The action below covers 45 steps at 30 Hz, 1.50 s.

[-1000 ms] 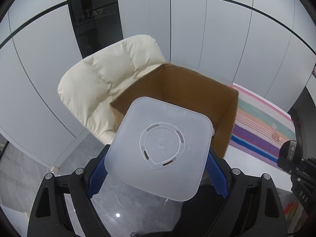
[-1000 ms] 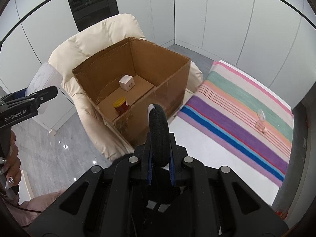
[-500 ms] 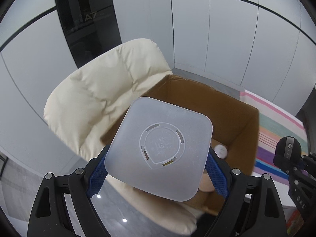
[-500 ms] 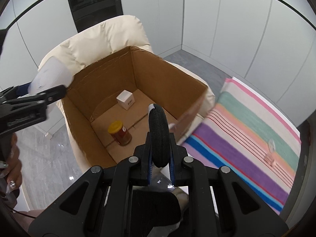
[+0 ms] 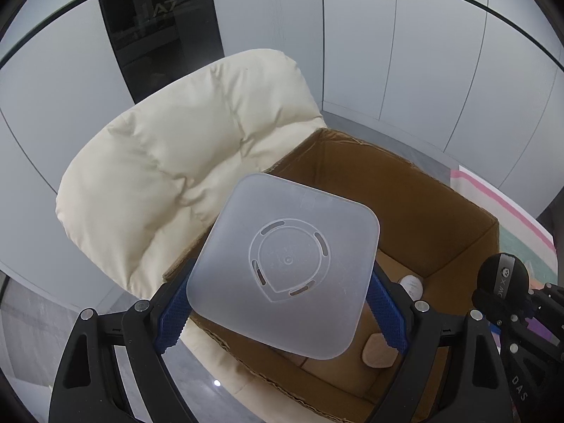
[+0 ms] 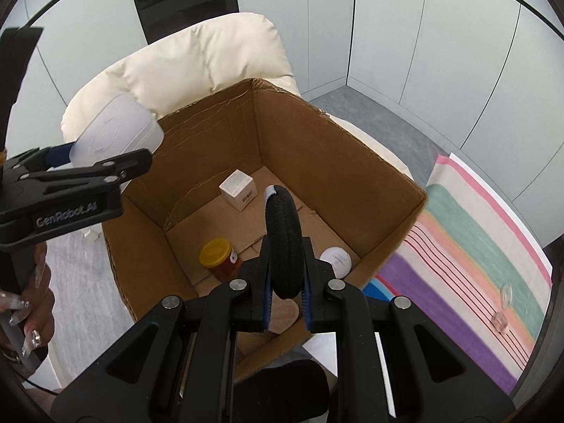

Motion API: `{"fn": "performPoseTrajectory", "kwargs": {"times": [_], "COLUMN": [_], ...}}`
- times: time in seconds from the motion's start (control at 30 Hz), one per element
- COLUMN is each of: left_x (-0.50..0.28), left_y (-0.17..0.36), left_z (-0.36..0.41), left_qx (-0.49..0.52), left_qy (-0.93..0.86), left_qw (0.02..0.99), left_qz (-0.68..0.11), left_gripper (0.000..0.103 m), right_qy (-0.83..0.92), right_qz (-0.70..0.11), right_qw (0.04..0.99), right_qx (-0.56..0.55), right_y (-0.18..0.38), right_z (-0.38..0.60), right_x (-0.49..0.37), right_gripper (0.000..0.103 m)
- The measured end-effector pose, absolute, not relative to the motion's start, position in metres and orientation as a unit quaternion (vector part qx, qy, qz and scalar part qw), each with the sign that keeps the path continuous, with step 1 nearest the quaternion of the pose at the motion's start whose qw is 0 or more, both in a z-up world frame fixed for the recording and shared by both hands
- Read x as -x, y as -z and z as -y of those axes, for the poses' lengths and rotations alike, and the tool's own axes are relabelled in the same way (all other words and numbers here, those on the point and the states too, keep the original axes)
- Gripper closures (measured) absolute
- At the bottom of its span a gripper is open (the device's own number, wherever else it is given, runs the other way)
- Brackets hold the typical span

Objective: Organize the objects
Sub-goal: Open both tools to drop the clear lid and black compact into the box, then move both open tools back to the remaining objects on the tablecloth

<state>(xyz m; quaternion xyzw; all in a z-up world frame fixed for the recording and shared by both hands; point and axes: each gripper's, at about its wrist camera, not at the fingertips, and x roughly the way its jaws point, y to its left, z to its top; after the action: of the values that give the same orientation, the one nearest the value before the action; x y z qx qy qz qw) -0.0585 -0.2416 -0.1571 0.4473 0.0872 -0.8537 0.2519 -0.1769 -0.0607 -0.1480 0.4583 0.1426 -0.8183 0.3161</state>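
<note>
- Holding a translucent square plastic container (image 5: 285, 264) between the blue pads of my left gripper (image 5: 282, 303), I see its flat base facing my left camera; the jaws are spread wide to span its width and pinch it on both sides.
- In the right view that container (image 6: 116, 134) hangs over the near-left corner of the open brown cardboard box (image 6: 352, 162), at rim level and above the wall, not yet inside.
- My right gripper (image 6: 285, 282) grips a black foam-covered roller-like object (image 6: 283, 243) with narrow jaws, edge-on to the camera, its long axis running straight ahead into the box opening.
- On the box floor lie a small white cube carton (image 6: 237, 189), a yellow-lidded jar of red preserve (image 6: 220, 259), a round white disc (image 6: 336, 261) and a beige oval piece (image 6: 282, 315).
- The box sits on a cream padded chair (image 5: 183, 162), with a striped cloth (image 6: 476, 257) to its right.
- My judgement: the right gripper is nearer the drop zone, already over the opening; the left must travel rightward and down past the wall before letting go.
</note>
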Motion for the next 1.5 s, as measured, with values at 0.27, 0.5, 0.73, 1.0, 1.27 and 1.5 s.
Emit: {"fn": "performPoseTrajectory", "kwargs": {"times": [0.27, 0.5, 0.73, 1.0, 1.27, 1.5], "left_x": [0.061, 0.057, 0.052, 0.042, 0.025, 0.002], "left_y": [0.153, 0.15, 0.149, 0.144, 0.133, 0.129], "left_z": [0.235, 0.234, 0.24, 0.237, 0.229, 0.215], "left_qx": [-0.451, -0.453, -0.459, -0.465, -0.46, -0.464], "left_qy": [0.863, 0.86, 0.854, 0.853, 0.855, 0.855], "left_qw": [0.21, 0.216, 0.212, 0.198, 0.209, 0.207], "left_qz": [-0.087, -0.099, -0.122, -0.129, -0.114, -0.101], "left_gripper": [0.0, 0.0, 0.0, 0.0, 0.0, 0.0], "right_qy": [0.824, 0.828, 0.829, 0.838, 0.843, 0.845], "right_qz": [-0.103, -0.122, -0.12, -0.121, -0.115, -0.11], "right_qw": [0.297, 0.303, 0.297, 0.286, 0.281, 0.277], "right_qx": [-0.472, -0.456, -0.458, -0.449, -0.445, -0.445], "right_y": [0.152, 0.143, 0.137, 0.122, 0.106, 0.096], "right_z": [0.057, 0.056, 0.048, 0.037, 0.027, 0.014], "right_x": [0.189, 0.179, 0.173, 0.162, 0.145, 0.128], "right_gripper": [0.004, 0.004, 0.004, 0.004, 0.004, 0.004]}}
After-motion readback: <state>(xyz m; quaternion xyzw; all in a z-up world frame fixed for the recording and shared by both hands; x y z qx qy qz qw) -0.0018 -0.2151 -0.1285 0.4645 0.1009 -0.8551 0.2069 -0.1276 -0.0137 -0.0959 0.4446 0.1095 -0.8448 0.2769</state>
